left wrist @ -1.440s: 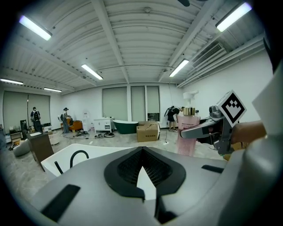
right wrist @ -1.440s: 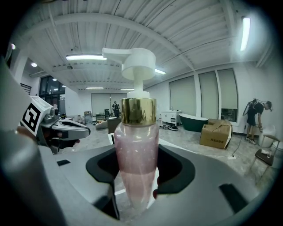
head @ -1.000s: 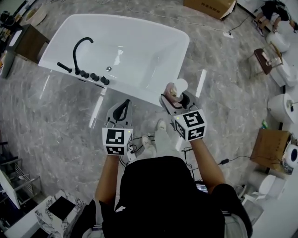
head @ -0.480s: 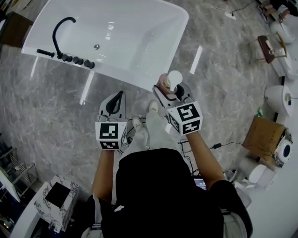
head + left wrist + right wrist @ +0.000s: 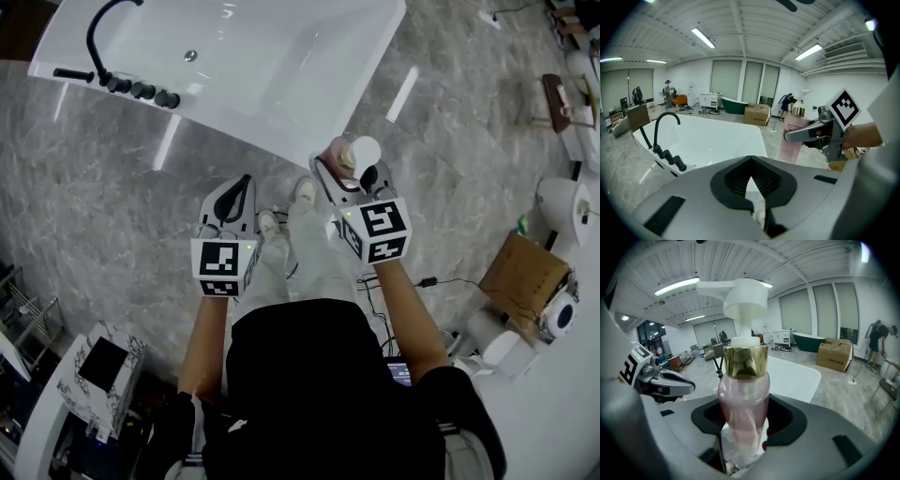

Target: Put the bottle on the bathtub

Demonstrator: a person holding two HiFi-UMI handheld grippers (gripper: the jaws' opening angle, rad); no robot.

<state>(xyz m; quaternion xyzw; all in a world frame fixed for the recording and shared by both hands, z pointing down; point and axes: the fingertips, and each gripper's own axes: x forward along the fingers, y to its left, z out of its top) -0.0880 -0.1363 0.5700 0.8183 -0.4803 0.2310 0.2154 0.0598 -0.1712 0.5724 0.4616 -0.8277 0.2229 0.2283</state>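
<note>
- the pink bottle, with its gold collar and white pump head, stands upright in the right gripper, whose jaws pinch its lower body from both sides.
- in the head view the bottle is in the air just beside the near rim of the white bathtub, over the floor and not on the tub.
- the left gripper is level with the right one and apart from it; its jaws are pressed together with nothing between them.
- a black curved faucet and a row of black knobs sit on the tub's far-left edge.
- grey marbled floor surrounds the tub.
- the person's legs and shoes show between the grippers.
</note>
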